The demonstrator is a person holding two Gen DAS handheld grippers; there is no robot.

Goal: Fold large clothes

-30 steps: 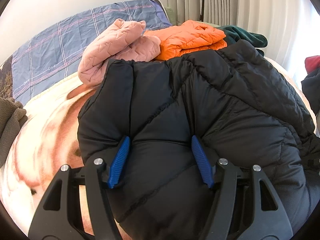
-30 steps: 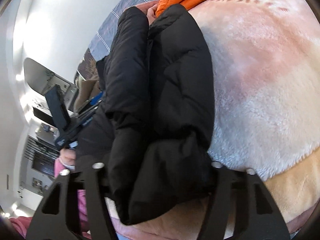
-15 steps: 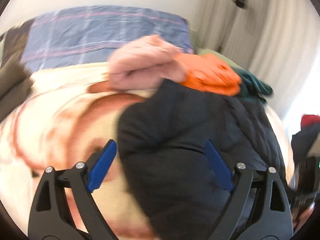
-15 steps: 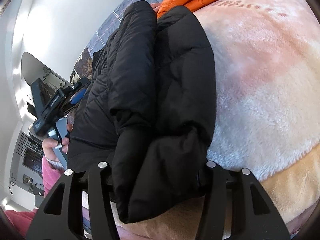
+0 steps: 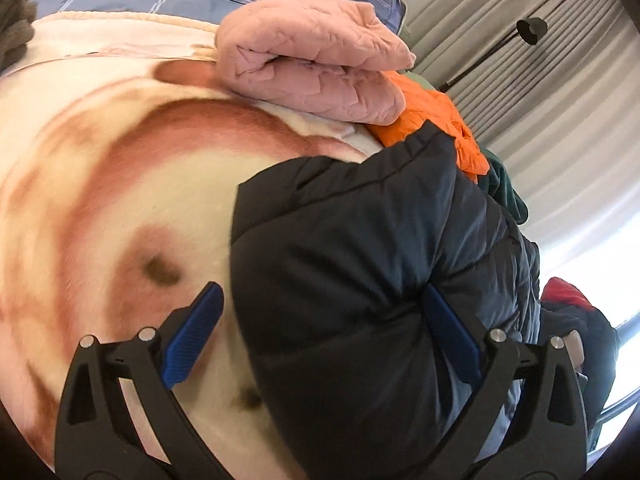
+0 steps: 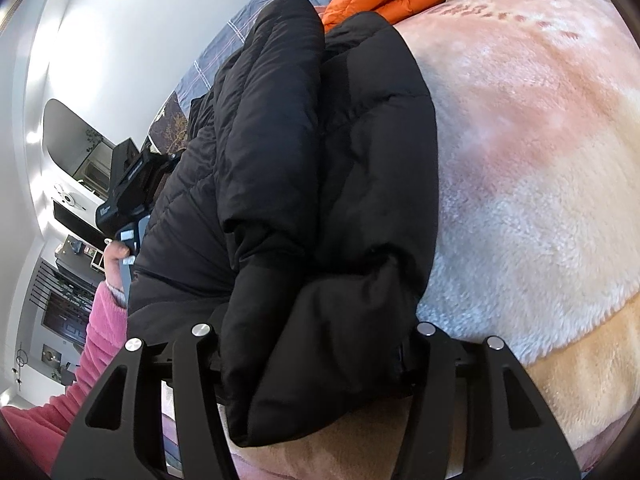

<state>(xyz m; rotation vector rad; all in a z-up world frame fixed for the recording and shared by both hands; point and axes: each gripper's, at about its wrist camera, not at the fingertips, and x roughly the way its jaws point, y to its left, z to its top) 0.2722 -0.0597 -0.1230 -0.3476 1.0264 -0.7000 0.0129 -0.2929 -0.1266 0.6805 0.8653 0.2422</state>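
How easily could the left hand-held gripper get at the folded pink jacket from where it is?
Probably yes. The left hand-held gripper is open, and bare blanket lies between its left finger and the pink jacket. Only the black jacket bulges against its right finger.

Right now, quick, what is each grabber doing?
Left gripper: open, jaws just widened; black jacket touches one pad, not pinched.
Right gripper: shut on the black jacket.

The left gripper (image 5: 320, 332) is spreading its jaws wide, letting go of the black puffer jacket (image 5: 360, 280), rolling and sliding toward the jacket's left edge. Its left pad now stands over the bare fleece blanket (image 5: 100, 200), the right pad against the jacket.
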